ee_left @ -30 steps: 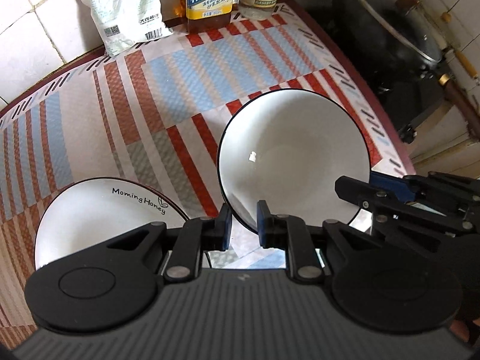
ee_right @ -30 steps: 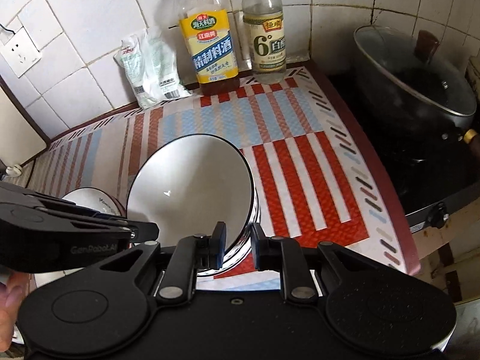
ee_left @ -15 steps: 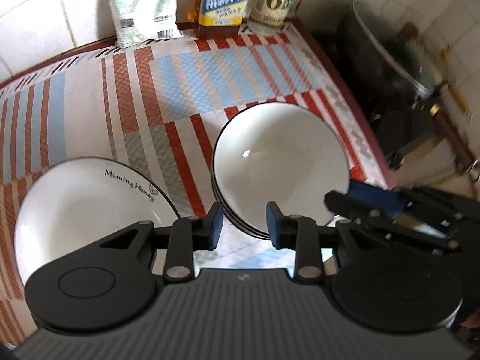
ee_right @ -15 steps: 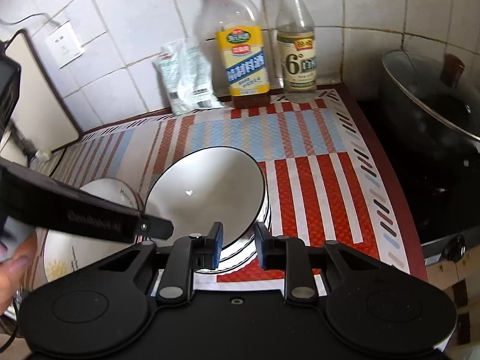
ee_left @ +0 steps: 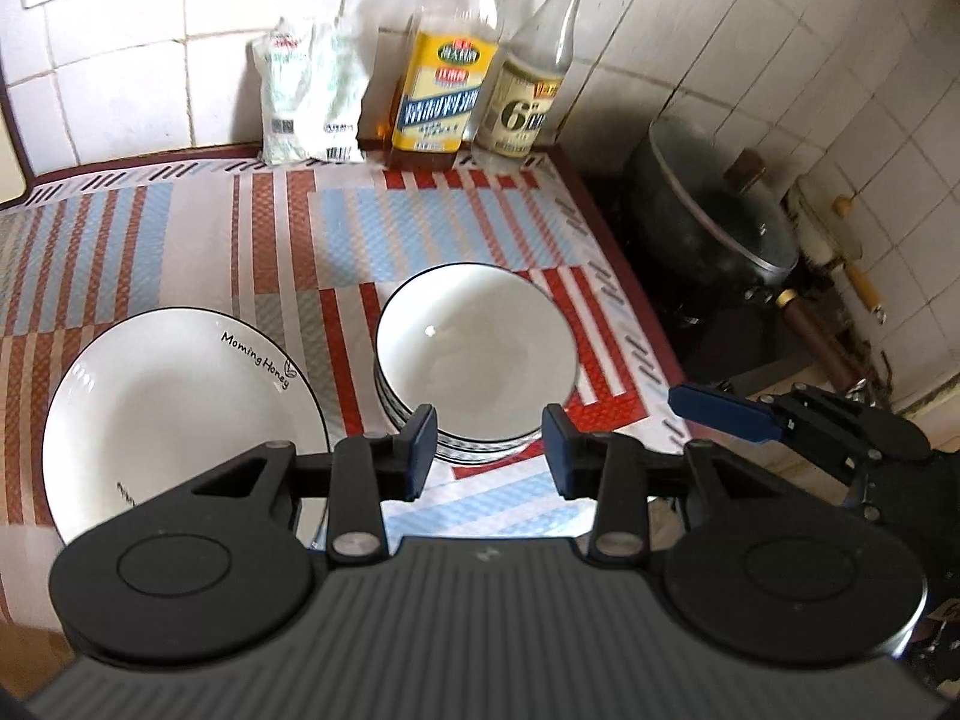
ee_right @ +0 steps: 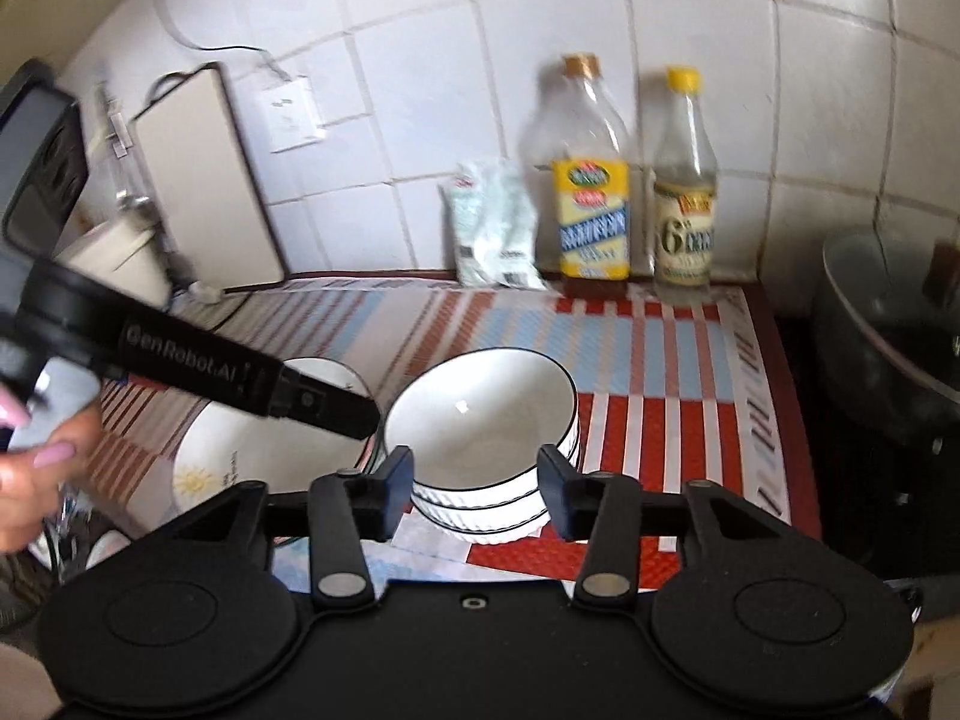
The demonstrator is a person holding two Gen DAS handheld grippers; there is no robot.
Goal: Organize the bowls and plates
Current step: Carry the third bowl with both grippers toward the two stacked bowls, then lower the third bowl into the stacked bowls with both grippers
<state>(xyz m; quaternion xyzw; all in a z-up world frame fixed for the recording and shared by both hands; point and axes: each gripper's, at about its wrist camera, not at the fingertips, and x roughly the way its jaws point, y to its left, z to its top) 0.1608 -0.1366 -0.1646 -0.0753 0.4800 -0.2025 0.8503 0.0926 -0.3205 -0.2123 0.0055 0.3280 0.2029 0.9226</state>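
Currently both my left gripper [ee_left: 487,443] and right gripper [ee_right: 475,480] have just spread, empty; bowl stack [ee_left: 474,354] sits mid-frame beside the plate [ee_left: 174,414]. Risk: clipping its rim on retreat.

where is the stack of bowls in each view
Left wrist view: the stack of bowls sits just right of centre, right of the lettered plate.
Right wrist view: it sits at centre, just above the gripper tips.
Shared landmark: the yellow-labelled bottle against the tiled wall.
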